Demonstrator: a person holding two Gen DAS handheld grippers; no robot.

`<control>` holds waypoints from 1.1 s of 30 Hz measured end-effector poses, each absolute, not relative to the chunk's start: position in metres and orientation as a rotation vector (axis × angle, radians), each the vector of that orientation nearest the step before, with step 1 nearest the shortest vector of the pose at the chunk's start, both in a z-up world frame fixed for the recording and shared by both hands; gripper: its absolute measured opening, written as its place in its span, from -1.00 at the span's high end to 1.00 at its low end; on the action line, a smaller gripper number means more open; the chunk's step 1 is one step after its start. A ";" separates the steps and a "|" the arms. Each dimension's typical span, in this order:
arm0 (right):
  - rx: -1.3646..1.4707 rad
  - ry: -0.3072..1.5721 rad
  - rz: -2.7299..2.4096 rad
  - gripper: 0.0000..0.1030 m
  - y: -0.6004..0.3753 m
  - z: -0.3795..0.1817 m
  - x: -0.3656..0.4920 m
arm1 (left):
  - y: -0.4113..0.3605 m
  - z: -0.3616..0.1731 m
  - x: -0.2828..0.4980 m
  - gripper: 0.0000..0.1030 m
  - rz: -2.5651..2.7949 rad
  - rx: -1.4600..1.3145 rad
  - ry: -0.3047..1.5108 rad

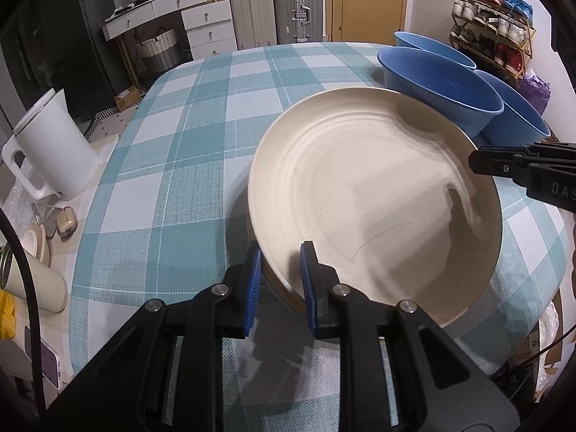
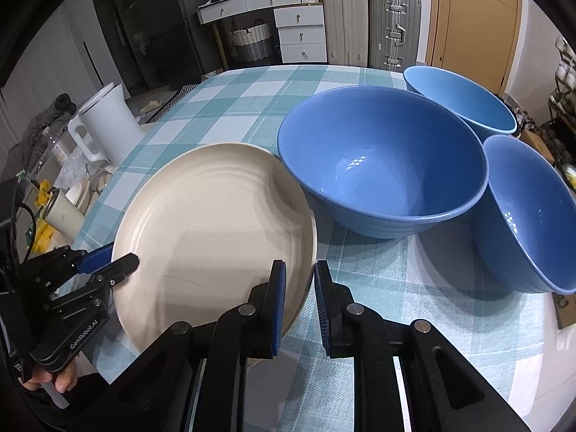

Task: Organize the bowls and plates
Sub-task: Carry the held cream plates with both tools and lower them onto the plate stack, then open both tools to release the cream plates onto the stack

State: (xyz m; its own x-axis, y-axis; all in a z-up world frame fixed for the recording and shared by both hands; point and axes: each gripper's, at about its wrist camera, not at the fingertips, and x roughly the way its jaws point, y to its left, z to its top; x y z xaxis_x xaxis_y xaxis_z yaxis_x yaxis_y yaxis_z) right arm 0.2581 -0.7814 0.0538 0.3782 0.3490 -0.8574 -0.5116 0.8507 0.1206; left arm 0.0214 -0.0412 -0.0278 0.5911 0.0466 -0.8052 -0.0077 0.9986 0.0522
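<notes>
Three blue bowls (image 2: 381, 165) sit clustered ahead and right of the right gripper (image 2: 299, 306), on the checked bench (image 2: 414, 288). Cream plate (image 2: 212, 230) tilted, raised off the bench. Left gripper (image 1: 280, 288) clamps the plate's near rim between its blue pads. Right gripper's jaws straddle the opposite rim with a narrow gap; contact cannot be told.
</notes>
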 end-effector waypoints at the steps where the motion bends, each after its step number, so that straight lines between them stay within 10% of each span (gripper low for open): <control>1: -0.177 1.046 0.553 0.67 -0.781 0.053 0.258 | -0.042 -0.027 0.020 0.67 0.033 0.047 0.937; 33: -0.197 1.031 0.615 0.50 -0.780 0.060 0.254 | -0.041 -0.032 0.026 0.37 0.026 0.072 1.011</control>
